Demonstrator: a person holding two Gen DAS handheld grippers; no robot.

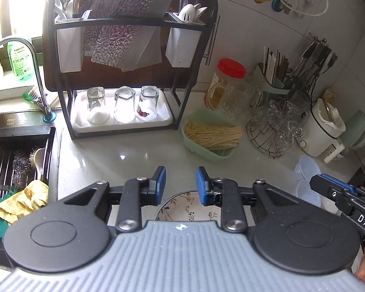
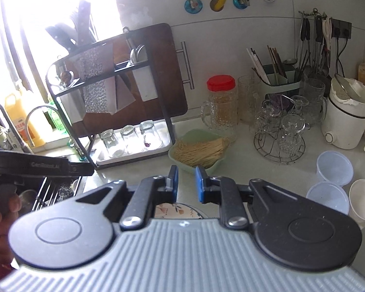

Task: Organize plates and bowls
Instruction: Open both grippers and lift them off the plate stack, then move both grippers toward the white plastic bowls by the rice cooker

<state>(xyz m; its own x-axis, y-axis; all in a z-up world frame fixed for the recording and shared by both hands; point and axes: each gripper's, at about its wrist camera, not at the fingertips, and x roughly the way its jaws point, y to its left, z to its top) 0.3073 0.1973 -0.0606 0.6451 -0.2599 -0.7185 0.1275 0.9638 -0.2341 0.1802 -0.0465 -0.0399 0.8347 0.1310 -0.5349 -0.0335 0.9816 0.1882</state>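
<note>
A floral plate (image 1: 185, 208) lies flat on the bench (image 1: 124, 153), right under both tongs, mostly hidden by their bodies; being round, it shows no long axis. The left tongs (image 1: 180, 185) are parted with nothing between the blue pads, and so are the right tongs (image 2: 186, 182), hovering over the same plate (image 2: 180, 210). Only the right view plainly shows two clear plastic bowls (image 2: 333, 182) and a white bowl (image 2: 363, 203) on the bench to the right, the white one tipped on its side, mouth facing left. Readable writing: "DAS" on the right tongs' body in the left view, "GenRobot.AI", blurred, on the left tongs' body in the right view. The sink rack (image 1: 19, 160) shows best in the left view.
</note>
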